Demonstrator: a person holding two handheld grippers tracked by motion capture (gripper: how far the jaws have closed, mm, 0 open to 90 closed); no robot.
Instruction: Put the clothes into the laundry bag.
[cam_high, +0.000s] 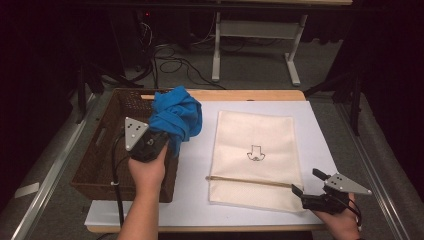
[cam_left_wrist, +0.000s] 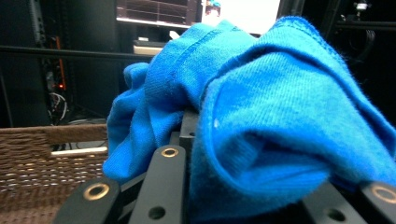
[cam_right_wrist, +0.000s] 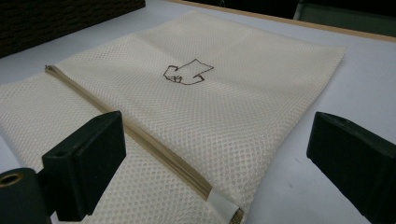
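Sitting at the left edge of the table: brown wicker basket, resting on the white sheet

Hovering over the basket's right side: left gripper, jaws narrowed and clamping a bunched blue cloth. Hanging clear of the basket floor, cloth draping over and past the jaws, as confirmed in the left gripper view, blue cloth covering the black jaws, with the basket lying below and behind

Lying flat at centre of the sheet, well apart from the cloth: cream mesh bag with a small dark drawing and a zip running across near its front end

Resting at the bag's front right corner: right gripper, jaws standing wide, gripping nothing. Showing between those jaws in the right gripper view: bag and zip
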